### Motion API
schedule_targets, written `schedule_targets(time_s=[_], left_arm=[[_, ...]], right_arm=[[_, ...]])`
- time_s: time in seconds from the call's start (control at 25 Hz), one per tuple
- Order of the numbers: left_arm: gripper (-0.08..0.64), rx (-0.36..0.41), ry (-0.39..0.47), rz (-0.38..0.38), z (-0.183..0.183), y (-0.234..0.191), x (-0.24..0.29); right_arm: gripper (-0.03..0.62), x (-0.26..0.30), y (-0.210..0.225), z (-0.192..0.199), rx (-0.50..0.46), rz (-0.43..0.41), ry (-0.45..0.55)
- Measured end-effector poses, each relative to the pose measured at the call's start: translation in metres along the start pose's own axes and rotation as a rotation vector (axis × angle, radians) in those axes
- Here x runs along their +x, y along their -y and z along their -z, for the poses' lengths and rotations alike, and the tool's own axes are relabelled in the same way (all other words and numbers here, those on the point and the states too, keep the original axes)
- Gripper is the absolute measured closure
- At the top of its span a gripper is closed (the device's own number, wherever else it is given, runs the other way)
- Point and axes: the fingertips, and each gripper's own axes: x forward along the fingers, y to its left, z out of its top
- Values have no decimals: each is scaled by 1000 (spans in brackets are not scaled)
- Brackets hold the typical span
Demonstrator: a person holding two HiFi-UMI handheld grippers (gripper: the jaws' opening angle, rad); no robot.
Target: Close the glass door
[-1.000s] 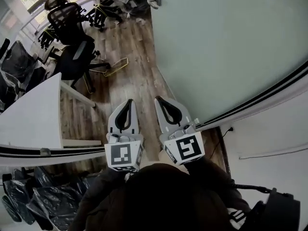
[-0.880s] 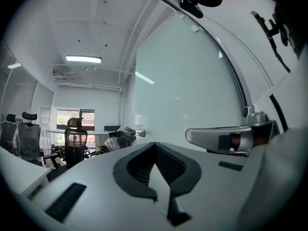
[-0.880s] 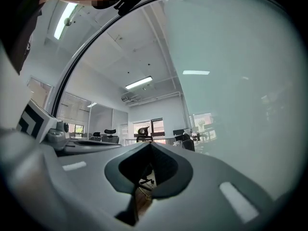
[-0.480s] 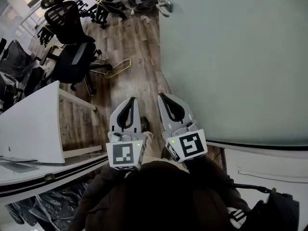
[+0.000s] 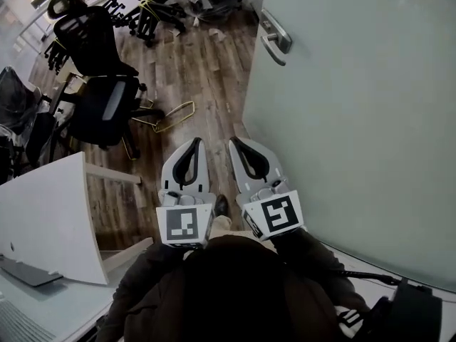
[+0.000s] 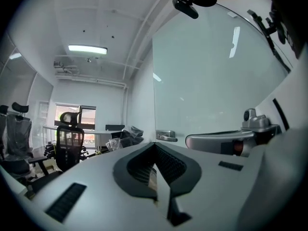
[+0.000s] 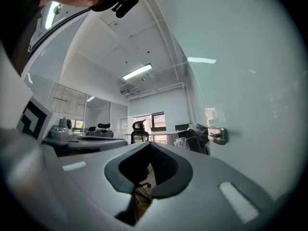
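The frosted glass door (image 5: 356, 112) fills the right side of the head view, its metal lever handle (image 5: 274, 38) near the top edge. My left gripper (image 5: 194, 142) and right gripper (image 5: 235, 142) are held side by side in front of me, both shut and holding nothing, left of the door's edge and well short of the handle. In the left gripper view the handle (image 6: 166, 136) shows just beyond my jaws' tips, on the glass door (image 6: 211, 81). The right gripper view has the handle (image 7: 217, 136) at right on the door (image 7: 255, 100).
Black office chairs (image 5: 107, 98) stand on the wooden floor (image 5: 203, 77) to the left, with more chairs (image 5: 82, 27) behind. A yellow wire frame (image 5: 171, 116) lies on the floor. A white desk (image 5: 43, 212) is at the lower left. My shoe (image 5: 221, 205) shows between the grippers.
The view has swung so the door's edge and handle come into sight at top right. The desk has slid toward the lower left. Both grippers stay shut, side by side.
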Motion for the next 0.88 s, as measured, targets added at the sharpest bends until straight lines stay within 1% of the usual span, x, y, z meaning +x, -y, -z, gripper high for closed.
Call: schedule_targets(time_s=[0.12,0.2,0.32,0.44,0.6,0.68,0.76,0.88], left_arm=[[563,-21,-11,13,-6,-23,36],[563,-33,-4,32,-6,-31,58],[563,-31,-6,82,-1,-32,82],[563,-27,-12,112,5,-30,109],[563,-17,-17,154,6,-30,149],[563,-5,-21,168,5,-29,173],[563,6,-16,176,1,-28,202],[563,10,5,184,-9,-35,228]], right_arm=[[591,35,18,-9,-13,33,-3],[591,53,33,-12,-23,58,-6],[591,68,53,-14,-25,100,1],[591,78,76,-10,-21,139,5],[591,99,103,-8,-28,164,12],[591,112,118,-17,-50,160,36],[591,127,136,-35,-74,152,80],[591,142,149,-60,-121,174,127]])
